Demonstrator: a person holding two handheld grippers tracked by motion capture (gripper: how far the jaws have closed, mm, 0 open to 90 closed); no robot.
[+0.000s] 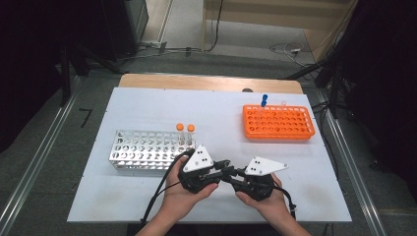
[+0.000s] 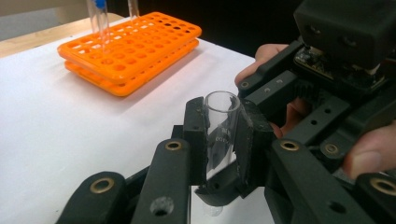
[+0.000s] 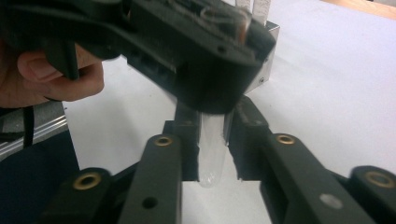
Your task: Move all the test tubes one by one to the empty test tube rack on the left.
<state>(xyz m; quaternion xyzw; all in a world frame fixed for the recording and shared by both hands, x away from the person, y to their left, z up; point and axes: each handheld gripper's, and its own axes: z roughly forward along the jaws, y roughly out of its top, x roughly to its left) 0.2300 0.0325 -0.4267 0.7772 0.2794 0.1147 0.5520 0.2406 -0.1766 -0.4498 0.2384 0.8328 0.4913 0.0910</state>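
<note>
Glass tube (image 2: pixel 220 135), uncapped and upright, sits pinched in the left hand-held gripper (image 2: pixel 223 140) low over the white table (image 1: pixel 147 105), while the right hand-held gripper (image 3: pixel 212 147) flanks its rounded lower end, whether those pads press it being impossible to tell.

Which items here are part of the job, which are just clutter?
In the job:
- clear tube, uncapped, between both tongs
- left tongs, shut on it
- right tongs, jaws around its lower end

Lying about:
- metal rack with two orange-capped tubes
- orange rack
- blue-capped tube
</note>
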